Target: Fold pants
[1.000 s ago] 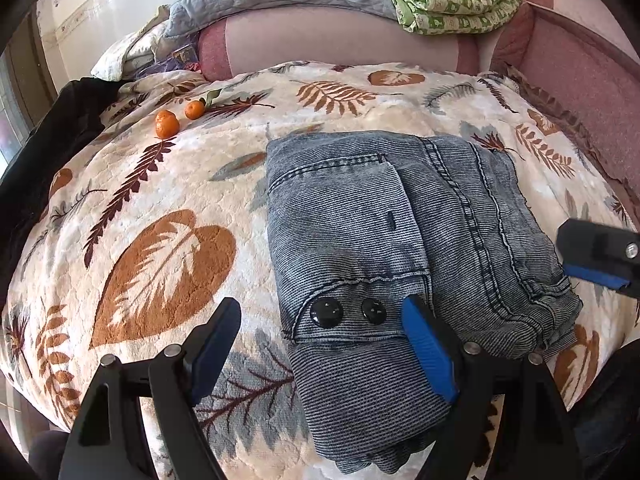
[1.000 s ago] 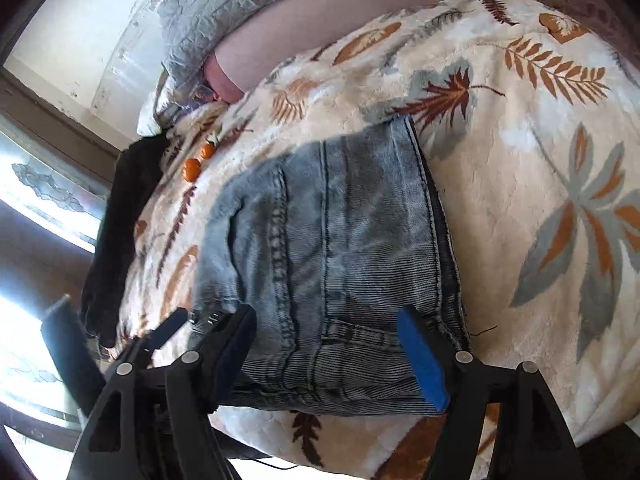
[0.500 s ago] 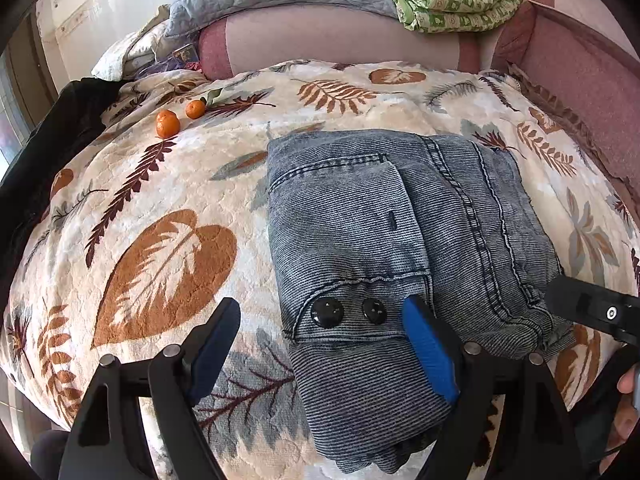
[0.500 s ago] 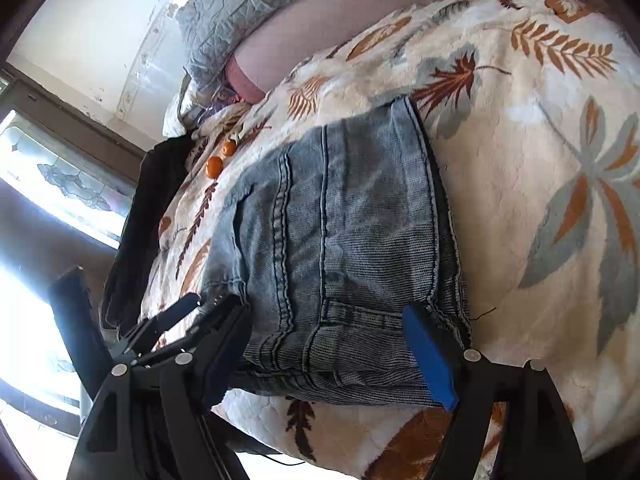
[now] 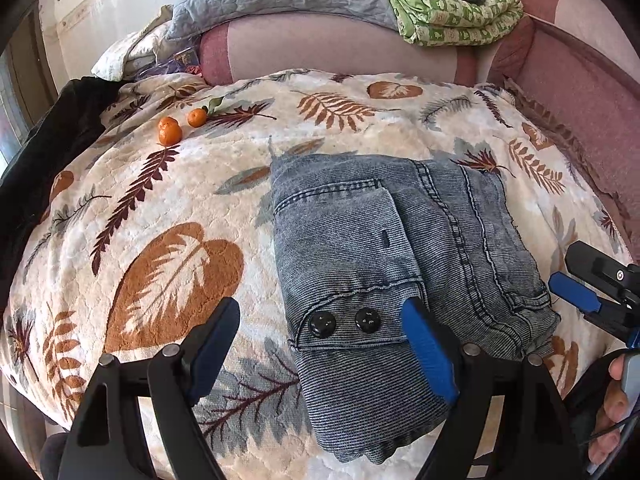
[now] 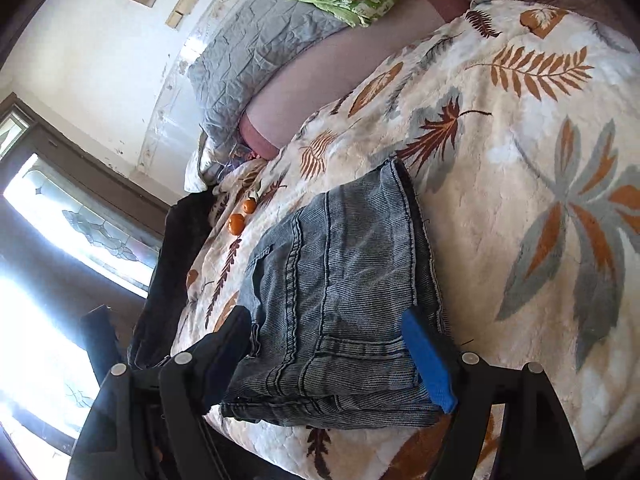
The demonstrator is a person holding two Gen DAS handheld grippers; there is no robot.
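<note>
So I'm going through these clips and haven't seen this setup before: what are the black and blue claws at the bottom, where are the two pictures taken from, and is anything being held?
No robot here: a person holds a two-finger gripper in each hand, and a fisheye camera on each one looks forward along its fingers.

The left wrist view shows the left gripper at the bottom, with the right gripper coming in at the right edge. The right wrist view looks along the right gripper's own fingers.

On the leaf-print blanket lie folded grey-blue denim pants, with two black buttons on a flap. Farther back are small oranges; a green quilt sits on the headboard.

Nothing is held. Both grippers stand open over the near end of the pants; the right one's jaws have just been opening.
</note>
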